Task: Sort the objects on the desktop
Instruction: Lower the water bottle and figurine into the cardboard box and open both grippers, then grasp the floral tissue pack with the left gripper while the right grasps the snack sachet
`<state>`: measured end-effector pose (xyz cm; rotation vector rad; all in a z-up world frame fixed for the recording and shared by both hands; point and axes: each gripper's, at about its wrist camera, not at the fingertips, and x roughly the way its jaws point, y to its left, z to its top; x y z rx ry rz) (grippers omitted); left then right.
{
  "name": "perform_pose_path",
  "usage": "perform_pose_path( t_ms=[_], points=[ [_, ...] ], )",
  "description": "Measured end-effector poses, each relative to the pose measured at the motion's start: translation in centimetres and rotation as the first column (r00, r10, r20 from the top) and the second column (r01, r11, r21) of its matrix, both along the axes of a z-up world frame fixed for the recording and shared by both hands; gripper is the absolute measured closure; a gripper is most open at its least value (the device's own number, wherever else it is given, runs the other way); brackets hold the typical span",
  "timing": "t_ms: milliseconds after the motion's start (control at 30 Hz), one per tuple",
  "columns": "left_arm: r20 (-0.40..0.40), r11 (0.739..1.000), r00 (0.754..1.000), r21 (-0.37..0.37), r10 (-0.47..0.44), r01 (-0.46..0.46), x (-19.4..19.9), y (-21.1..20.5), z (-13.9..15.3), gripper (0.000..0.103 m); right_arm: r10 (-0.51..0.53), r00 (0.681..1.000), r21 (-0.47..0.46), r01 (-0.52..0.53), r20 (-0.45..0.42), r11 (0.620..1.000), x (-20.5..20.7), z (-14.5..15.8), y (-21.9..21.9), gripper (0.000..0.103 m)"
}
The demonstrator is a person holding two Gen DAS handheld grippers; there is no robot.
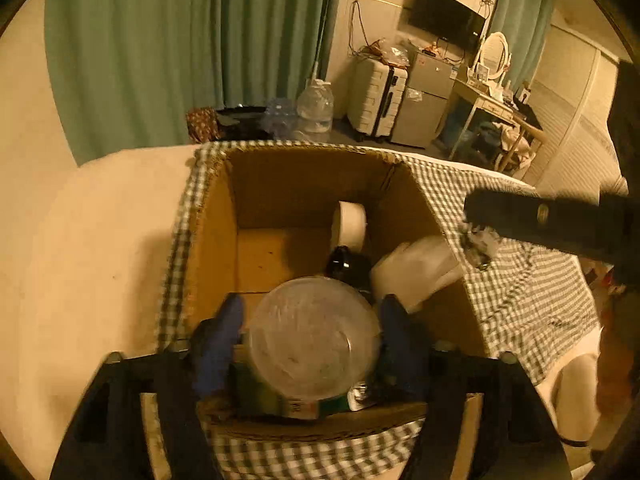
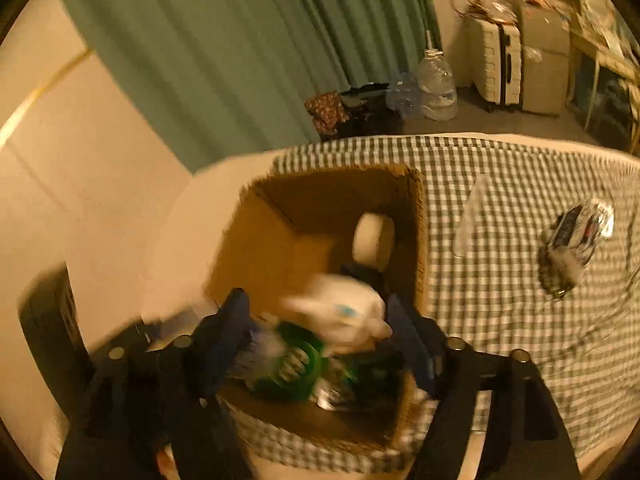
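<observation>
An open cardboard box (image 1: 208,232) stands on a checked cloth (image 1: 520,280). My left gripper (image 1: 312,332) is over its near end, its fingers on either side of a clear round plastic container (image 1: 314,336), shut on it. Inside the box lie a white tape roll (image 1: 349,224), a dark object (image 1: 346,266), a white plastic piece (image 1: 416,268) and a green-labelled item (image 1: 304,406). In the right wrist view my right gripper (image 2: 316,332) hovers over the same box (image 2: 256,248), jaws apart, with a blurred white item (image 2: 340,312) between them above a green object (image 2: 296,368); contact is unclear.
A crumpled packet with a dark object (image 2: 572,248) and a clear plastic piece (image 2: 472,216) lie on the cloth right of the box. A bare table surface (image 1: 100,260) lies to the left. Curtains, a water jug (image 1: 316,106) and a suitcase stand behind.
</observation>
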<state>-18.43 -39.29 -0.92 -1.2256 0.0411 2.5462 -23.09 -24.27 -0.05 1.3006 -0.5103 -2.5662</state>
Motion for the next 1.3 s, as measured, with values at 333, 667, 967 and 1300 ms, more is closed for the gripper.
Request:
perform_pose_path(
  t_ms=[333,667,967,1300],
  points=[
    [0.006,0.999,1.000,0.046,-0.015,0.015,2.2,0.6,1.1,0.017,-0.081,0.995,0.044,0.084,-0.057,0.996,4.4,2.0,5.3,0.030],
    [-0.006,0.998,0.999,0.011,-0.054,0.054,6.8,12.4,2.8,0.004,-0.190,0.965,0.146,0.217,-0.180,0.965,11.8,4.7,16.7,0.030],
    [-0.095,0.980,0.977,-0.074,-0.189,0.183,8.8,27.2,-0.2,0.003,-0.307,0.928,0.113,0.336,-0.212,0.935,16.3,2.4,26.7,0.026],
    [0.021,0.961,0.977,-0.180,-0.212,0.212,3.9,35.5,-8.0,0.003,-0.525,0.800,0.032,0.557,-0.290,0.830,17.8,-6.1,36.3,0.025]
  ],
)
